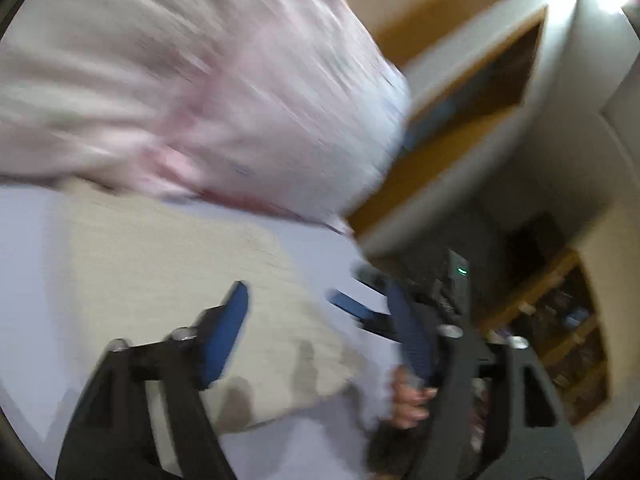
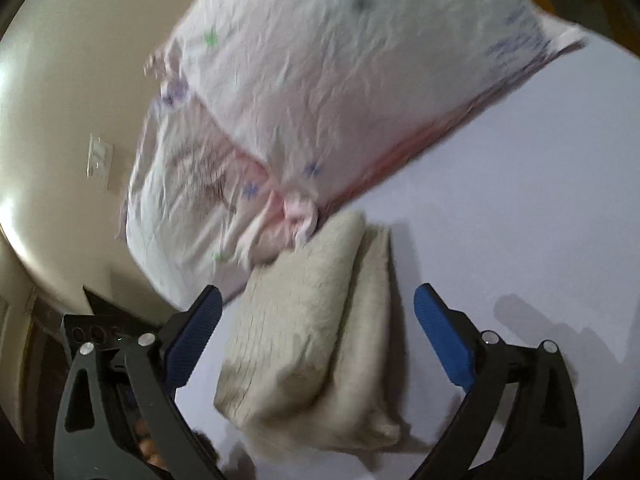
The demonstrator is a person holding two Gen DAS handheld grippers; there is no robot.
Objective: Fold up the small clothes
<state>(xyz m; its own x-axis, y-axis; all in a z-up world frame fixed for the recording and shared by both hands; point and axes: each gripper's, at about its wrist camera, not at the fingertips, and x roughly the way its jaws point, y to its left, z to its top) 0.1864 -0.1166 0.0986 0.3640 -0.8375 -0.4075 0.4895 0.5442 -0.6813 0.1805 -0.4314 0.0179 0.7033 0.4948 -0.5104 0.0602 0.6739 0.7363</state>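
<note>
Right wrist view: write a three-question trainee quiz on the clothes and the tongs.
1. True or false: the right tongs are clamped on the beige garment.
2. Which garment lies folded on the white table? A) the pink printed garment B) the beige one C) neither
3. Fill in: the left tongs are ____.

Key: 1 false, both tongs are open and empty. 2 B; the pink one lies rumpled beyond it, overlapping its far edge. 3 open.
</note>
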